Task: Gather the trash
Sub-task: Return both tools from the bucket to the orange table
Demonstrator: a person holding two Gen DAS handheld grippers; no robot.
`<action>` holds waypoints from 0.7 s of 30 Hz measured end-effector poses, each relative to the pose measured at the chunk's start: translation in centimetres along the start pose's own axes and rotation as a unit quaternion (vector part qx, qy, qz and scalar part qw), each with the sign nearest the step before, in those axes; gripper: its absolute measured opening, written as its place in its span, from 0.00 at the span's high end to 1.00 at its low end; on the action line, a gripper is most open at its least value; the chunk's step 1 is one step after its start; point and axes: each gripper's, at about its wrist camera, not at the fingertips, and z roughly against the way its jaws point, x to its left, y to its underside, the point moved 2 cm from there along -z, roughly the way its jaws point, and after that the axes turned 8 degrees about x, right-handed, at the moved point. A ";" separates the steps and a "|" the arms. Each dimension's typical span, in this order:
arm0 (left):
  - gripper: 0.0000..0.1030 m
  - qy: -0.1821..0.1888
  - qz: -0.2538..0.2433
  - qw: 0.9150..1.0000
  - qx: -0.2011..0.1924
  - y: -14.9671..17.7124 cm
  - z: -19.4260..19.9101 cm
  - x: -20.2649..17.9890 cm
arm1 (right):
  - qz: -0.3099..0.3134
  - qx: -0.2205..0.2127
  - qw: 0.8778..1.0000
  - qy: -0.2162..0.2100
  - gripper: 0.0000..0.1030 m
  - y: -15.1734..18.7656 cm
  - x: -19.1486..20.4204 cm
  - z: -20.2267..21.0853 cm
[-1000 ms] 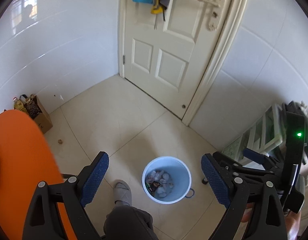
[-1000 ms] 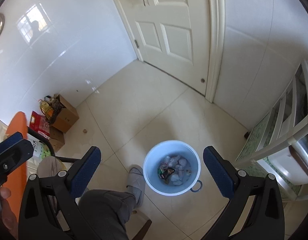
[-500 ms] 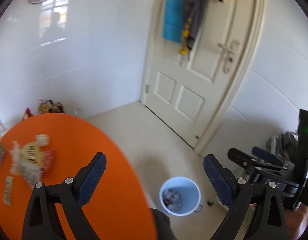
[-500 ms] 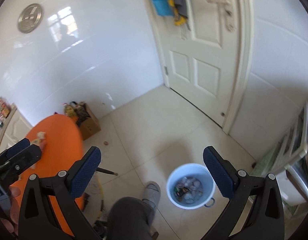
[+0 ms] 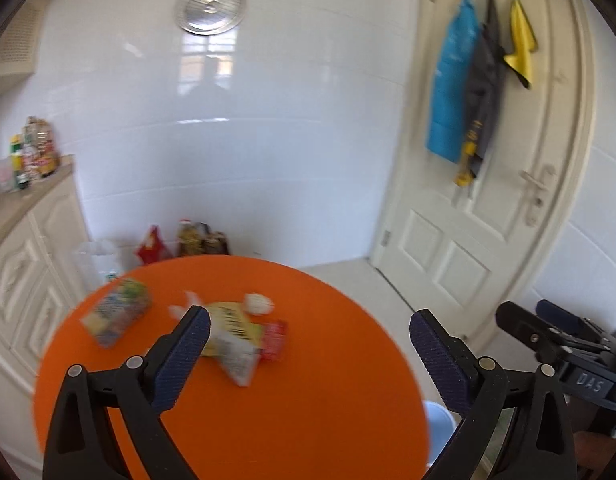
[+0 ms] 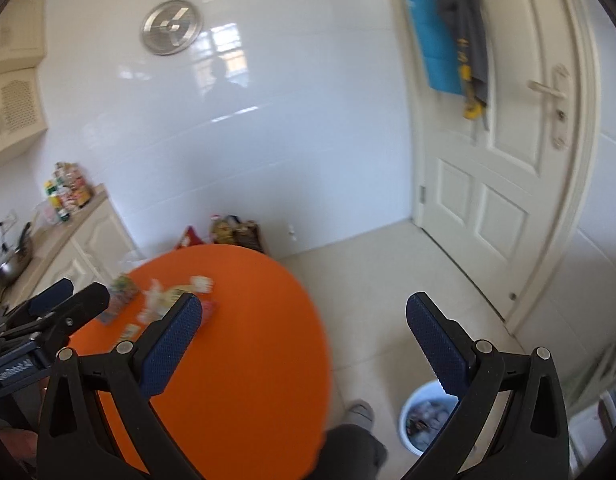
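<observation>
1. White-tiled kitchen; wrappers (image 5: 231, 336) lie scattered on the orange table (image 5: 291, 412).
2. My left gripper (image 5: 308, 344) and right gripper (image 6: 303, 328) both gape wide, empty.
3. Wrappers sit just ahead of my left fingers, nearer than the right; the bucket (image 6: 422, 416) waits on the floor to the right.

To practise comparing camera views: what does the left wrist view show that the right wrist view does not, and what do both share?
Only the left wrist view: the hanging yellow cloth in full. Only the right wrist view: the trash inside the blue bin, a slippered foot, a pan on the counter. Both: the orange table with blurred wrappers, wall clock, door, and open hand-held grippers.
</observation>
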 end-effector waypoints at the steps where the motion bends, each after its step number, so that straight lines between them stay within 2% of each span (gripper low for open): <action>1: 0.04 -0.009 0.007 1.000 -0.004 0.7 1.2 0.8 | 0.008 -0.002 1.000 -0.006 0.00 -0.1 1.1 0.0; 10: 0.04 -0.070 0.058 0.995 -0.036 4.5 7.4 3.3 | 0.067 -0.028 0.996 -0.054 0.00 -0.9 9.0 0.8; 15: 0.03 -0.097 0.077 0.991 -0.056 7.0 10.2 4.1 | 0.088 -0.050 0.992 -0.069 0.00 -1.2 11.4 1.5; 21: 0.03 -0.109 0.089 0.988 -0.063 9.3 11.1 4.7 | 0.103 -0.059 0.990 -0.077 0.00 -1.5 12.9 1.6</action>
